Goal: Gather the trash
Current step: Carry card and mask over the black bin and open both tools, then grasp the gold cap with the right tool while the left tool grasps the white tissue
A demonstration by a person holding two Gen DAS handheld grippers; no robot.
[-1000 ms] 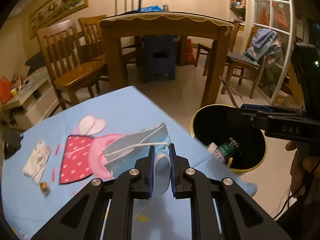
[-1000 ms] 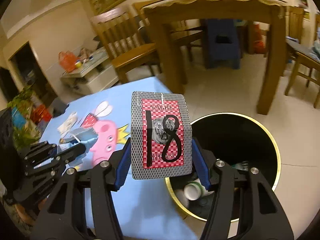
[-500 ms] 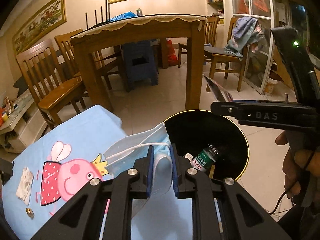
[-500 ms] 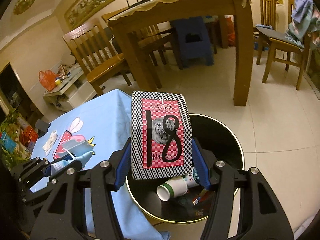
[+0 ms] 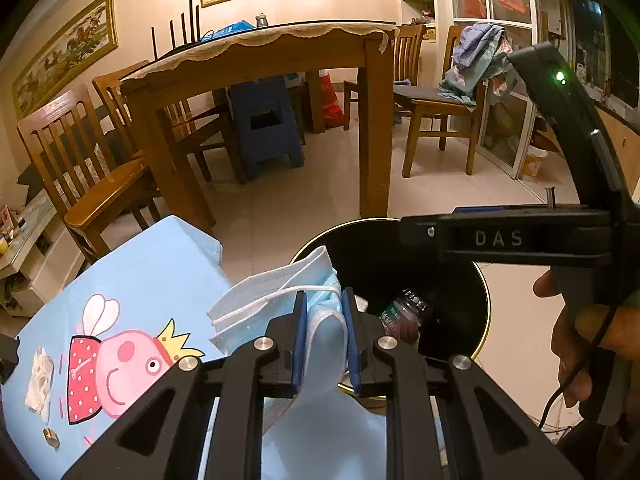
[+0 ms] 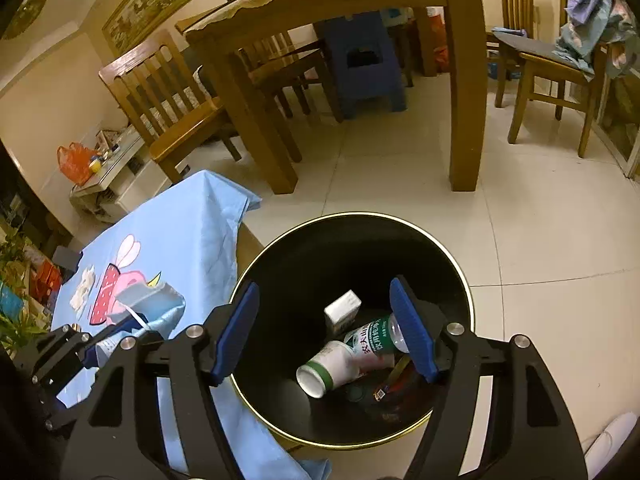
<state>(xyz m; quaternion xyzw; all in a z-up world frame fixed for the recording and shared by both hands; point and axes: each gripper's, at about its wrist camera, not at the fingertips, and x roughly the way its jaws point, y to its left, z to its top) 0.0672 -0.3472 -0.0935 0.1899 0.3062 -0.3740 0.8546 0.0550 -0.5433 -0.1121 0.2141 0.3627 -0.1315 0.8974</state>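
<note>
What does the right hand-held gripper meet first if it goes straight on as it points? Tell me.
Nothing is between the opening jaws of the right hand-held gripper. Straight ahead lies the open black bin, so it would probably first meet the bottles inside; depth is unclear.

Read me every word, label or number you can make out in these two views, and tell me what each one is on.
"DAS": raised letters on the side of the right gripper.
Green-labelled plastic bottle in the black bin: printed characters, too blurred and small to read.
Small white carton in the bin: no legible text.
Blue cartoon-pig cloth: a picture, no words.
Face mask: no text.
</note>
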